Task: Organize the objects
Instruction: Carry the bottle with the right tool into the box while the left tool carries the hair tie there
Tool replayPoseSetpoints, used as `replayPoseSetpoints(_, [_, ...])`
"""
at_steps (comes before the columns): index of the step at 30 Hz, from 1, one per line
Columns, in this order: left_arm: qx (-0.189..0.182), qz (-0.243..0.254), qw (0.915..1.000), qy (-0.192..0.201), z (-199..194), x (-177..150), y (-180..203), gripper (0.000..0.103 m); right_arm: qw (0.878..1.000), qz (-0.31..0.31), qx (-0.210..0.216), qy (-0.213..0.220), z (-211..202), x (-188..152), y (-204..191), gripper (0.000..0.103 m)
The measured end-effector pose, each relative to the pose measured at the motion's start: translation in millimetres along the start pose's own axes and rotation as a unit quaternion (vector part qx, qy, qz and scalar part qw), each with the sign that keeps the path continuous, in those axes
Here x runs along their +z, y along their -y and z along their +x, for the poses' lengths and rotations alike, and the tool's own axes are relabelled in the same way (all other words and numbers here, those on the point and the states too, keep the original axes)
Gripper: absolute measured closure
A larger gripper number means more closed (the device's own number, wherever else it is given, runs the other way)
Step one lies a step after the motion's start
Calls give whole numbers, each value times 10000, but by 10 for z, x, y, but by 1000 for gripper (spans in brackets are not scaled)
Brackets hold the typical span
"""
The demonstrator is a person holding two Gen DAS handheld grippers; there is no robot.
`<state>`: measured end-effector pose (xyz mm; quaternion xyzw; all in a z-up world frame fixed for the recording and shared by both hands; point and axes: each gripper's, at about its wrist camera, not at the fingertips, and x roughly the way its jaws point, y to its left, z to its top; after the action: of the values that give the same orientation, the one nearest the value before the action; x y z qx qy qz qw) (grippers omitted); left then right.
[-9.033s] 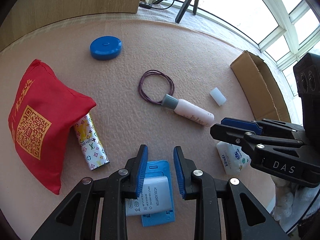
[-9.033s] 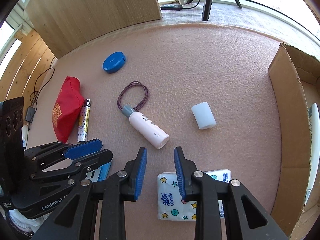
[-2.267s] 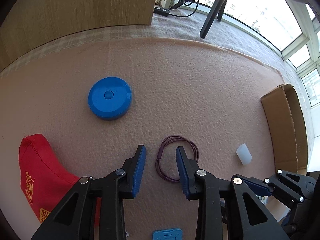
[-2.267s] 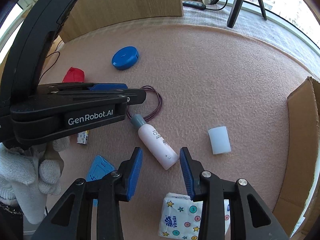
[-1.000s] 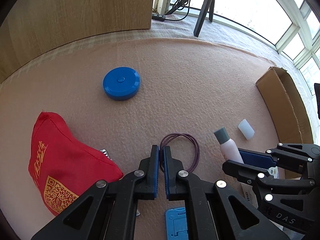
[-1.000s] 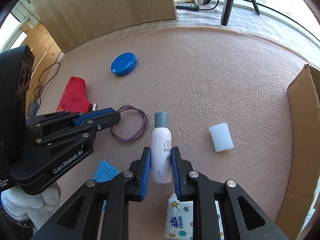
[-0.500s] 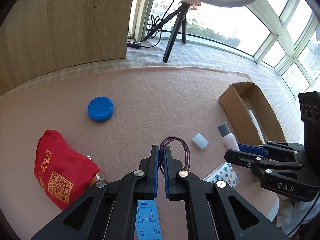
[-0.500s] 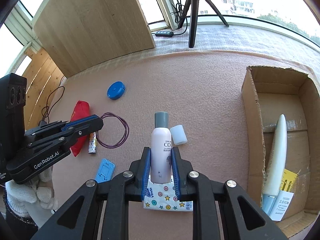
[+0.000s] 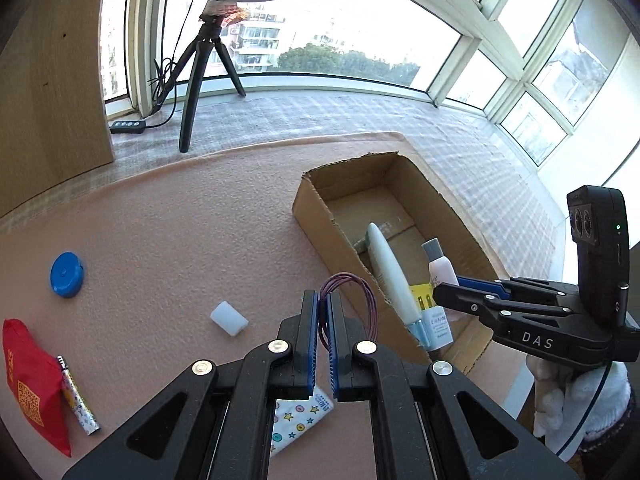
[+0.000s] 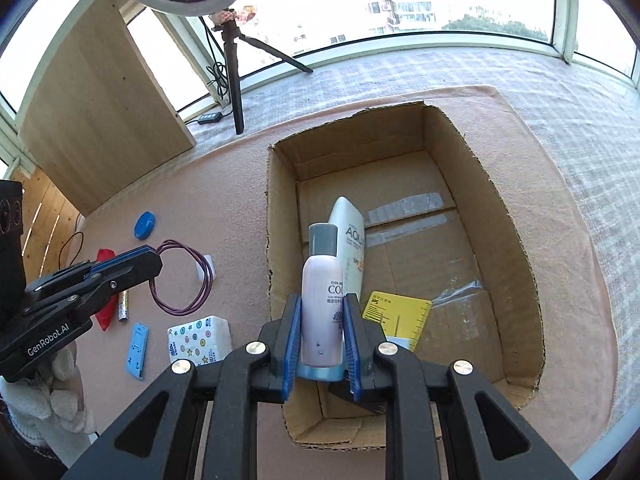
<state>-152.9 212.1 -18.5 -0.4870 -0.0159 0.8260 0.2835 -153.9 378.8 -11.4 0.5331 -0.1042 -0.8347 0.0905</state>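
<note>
Over cardboard box (image 10: pixel 516 240): bottle (image 10: pixel 322 300) upright in right tongs (image 10: pixel 322 344), cap up.

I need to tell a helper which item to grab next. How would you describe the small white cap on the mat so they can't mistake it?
Start at the open cardboard box on the pink mat. Just off its long left wall lies a small translucent white cap, alone. Unlike the flat star-printed tissue pack nearer the camera, it is plain, stubby and cylindrical.

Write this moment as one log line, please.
left claw: shut on purple cord loop | right claw: shut on pink grey-capped bottle over open cardboard box
</note>
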Motion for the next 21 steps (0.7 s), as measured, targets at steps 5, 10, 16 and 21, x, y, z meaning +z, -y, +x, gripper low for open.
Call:
replayPoseSetpoints(5, [-258,320,9991,-104,190,60,515,98,9995,246,-185,12,-73,-55,365,85])
replayPoseSetpoints(10, [-434,555,9971,-299,411,35,915,98,9987,418,-304,-6,-93,-110,624,84])
replayPoseSetpoints(16, [-452,669,9955,-498,637,-17,1134,98,9977,560,-381,-8,-110,-144,822,84])
replayPoseSetpoints(21, [-545,691,9941,-637,732,-37,1193,98,9978,560,-368,-5,-124,-151,855,84])
